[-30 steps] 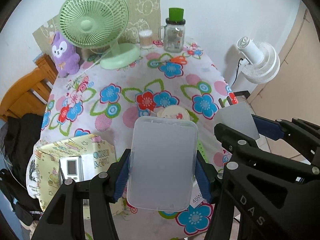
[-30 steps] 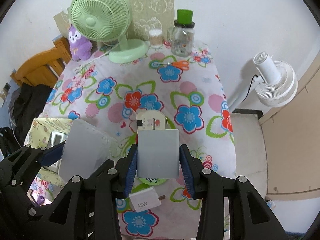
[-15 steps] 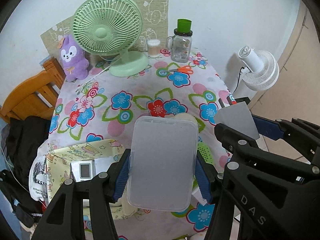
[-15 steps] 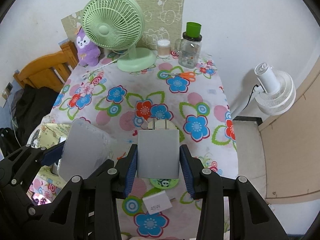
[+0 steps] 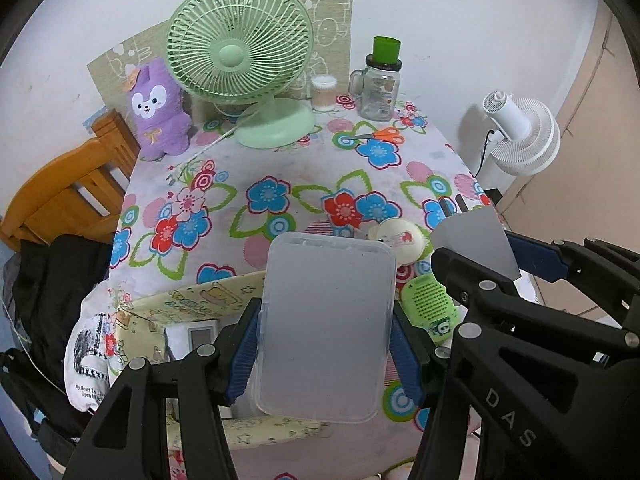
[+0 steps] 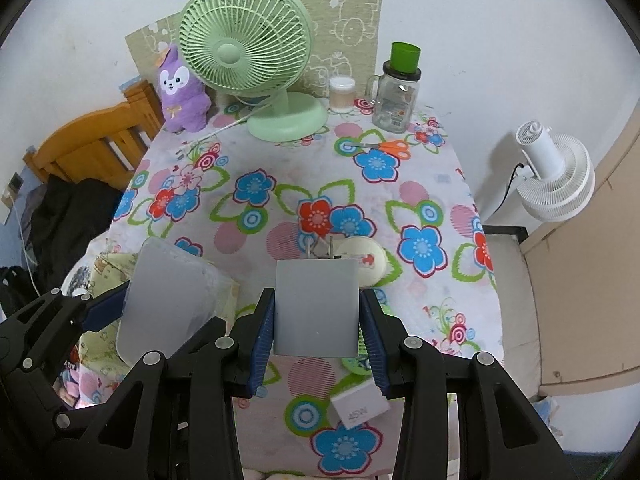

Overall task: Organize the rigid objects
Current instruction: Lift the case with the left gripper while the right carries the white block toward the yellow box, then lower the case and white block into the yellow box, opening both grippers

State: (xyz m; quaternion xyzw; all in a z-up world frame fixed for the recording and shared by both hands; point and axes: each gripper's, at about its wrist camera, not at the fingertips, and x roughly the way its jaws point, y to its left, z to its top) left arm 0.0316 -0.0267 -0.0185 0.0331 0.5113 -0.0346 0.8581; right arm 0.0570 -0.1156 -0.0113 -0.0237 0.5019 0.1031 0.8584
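My left gripper (image 5: 326,344) is shut on a frosted plastic case (image 5: 326,312), gripped by its long sides above the near left part of the flowered table (image 6: 432,184). My right gripper (image 6: 316,320) is shut on a grey plug-in charger block (image 6: 316,304) whose two prongs point away from me. Both are held in the air, side by side, the case (image 6: 168,300) to the left of the block. On the cloth below lie a cream round disc (image 6: 362,264), a green perforated pad (image 5: 430,308) and a white 45W charger (image 6: 360,404).
A yellow patterned box (image 5: 200,304) holding a small device with a screen (image 5: 198,334) sits at the near left. At the back stand a green fan (image 5: 240,60), a purple plush (image 5: 158,108), a jar (image 5: 380,88) and orange scissors (image 5: 384,134). A wooden chair (image 5: 60,196) is left, a white floor fan (image 5: 520,136) right.
Both grippers have drawn back toward the near edge of the table, still holding the case and the block. More of the table and back wall shows now.
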